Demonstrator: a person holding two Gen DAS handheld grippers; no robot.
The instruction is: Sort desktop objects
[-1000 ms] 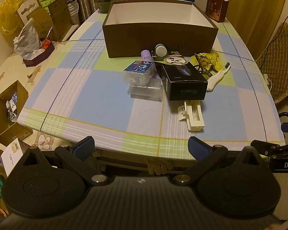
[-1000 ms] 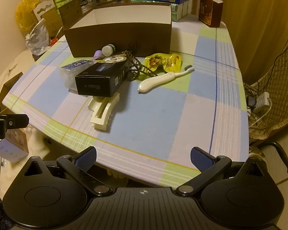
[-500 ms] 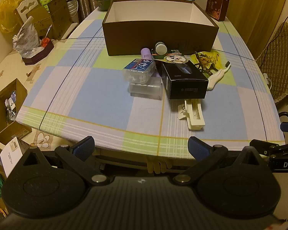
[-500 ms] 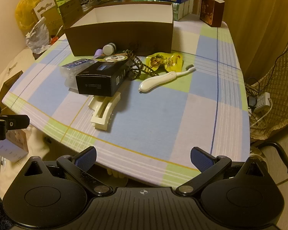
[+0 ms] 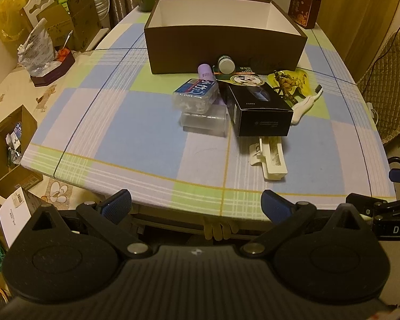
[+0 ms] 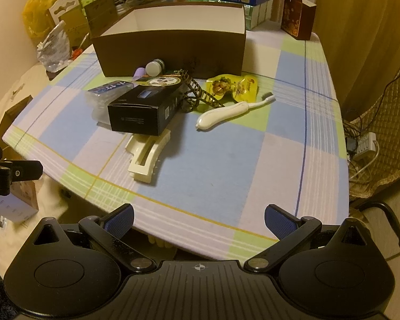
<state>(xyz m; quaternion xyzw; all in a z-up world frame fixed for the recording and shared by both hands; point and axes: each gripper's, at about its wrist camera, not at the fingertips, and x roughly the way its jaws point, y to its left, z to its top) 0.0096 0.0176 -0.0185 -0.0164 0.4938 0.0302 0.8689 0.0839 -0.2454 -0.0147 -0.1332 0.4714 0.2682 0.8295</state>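
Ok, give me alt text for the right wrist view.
The open right gripper hovers off the near edge of a checked table; a black box, cream clip, toothbrush and snack pouch lie before an open brown box.

light: dim, warm yellow | shadows: soft | focus: fairly sharp | edges: strong fisheye bending, dark corners

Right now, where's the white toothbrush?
In the right wrist view, the white plastic toothbrush lies flat on the checked tablecloth, right of the black rectangular carton, just in front of the yellow snack pouch.
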